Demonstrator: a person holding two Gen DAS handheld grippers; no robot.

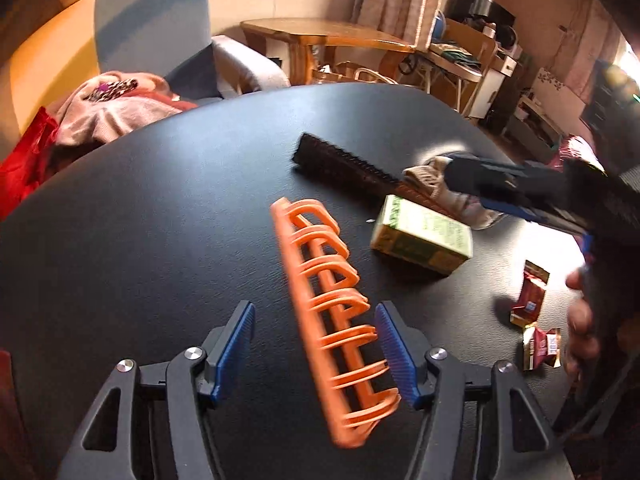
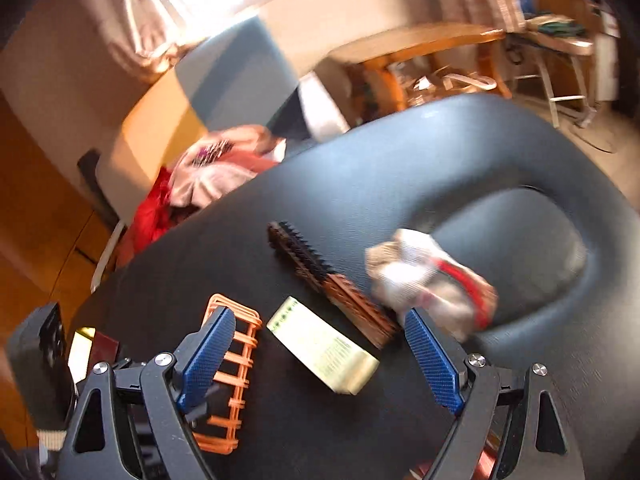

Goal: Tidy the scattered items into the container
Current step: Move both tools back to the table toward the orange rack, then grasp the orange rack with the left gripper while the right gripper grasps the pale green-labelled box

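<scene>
My left gripper (image 1: 316, 350) has its jaws spread wide, and the long orange plastic rack with looped dividers (image 1: 334, 312) runs diagonally through the gap between the blue ribbed pads (image 1: 394, 350). It's blurry, so I can't tell if either pad is actually touching it. The rack reaches from the bottom center of the left wrist view up toward mid-frame, over the black matte table (image 1: 140, 220).

My right gripper (image 2: 320, 354) is also wide open with nothing clamped. In the right wrist view, the pale green cardboard box (image 2: 324, 354) sits between its fingers at lower center, lying on the table. From the left wrist view that same gripper comes in from the right edge, with my hand (image 1: 580, 320) visible at lower right.

Other stuff: the dark-bristled brush with a brown wooden handle (image 2: 328, 280) lies just above the box, its handle end near the crumpled beige cloth with a red stripe (image 2: 432, 280). The cloth sits at the rim of the dark rounded container (image 2: 520, 152), upper right of that view. 2 small red-and-gold packets (image 1: 534, 316) lie at the lower right in the left wrist view, well apart from the rack.
</scene>
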